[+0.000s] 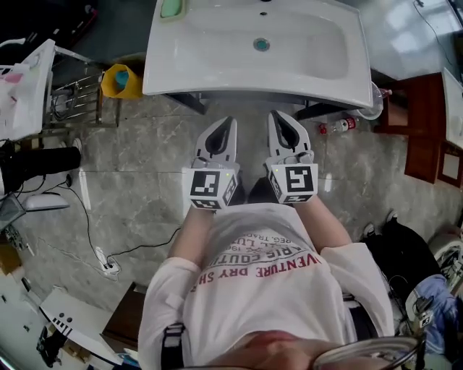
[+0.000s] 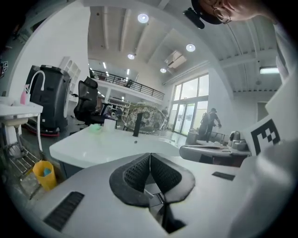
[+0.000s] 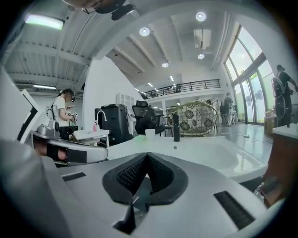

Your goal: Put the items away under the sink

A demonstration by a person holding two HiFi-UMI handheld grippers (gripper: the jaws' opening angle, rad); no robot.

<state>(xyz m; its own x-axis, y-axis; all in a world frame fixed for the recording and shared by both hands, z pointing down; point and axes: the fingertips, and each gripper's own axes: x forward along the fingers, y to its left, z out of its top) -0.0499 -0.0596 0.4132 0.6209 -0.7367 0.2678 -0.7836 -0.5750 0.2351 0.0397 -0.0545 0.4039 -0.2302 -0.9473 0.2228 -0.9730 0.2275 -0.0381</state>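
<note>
You stand on a grey stone floor. A bottle lies on it by the sink, a yellow bucket stands further left, and a plug strip lies near you.

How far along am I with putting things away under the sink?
Done, it seems: a bottle lies on the floor below the right edge of the sink, and a yellow tub stands at its left. In hand: nothing; left tool and right tool are both shut and empty. Left: possibly the green item on its rim.
</note>
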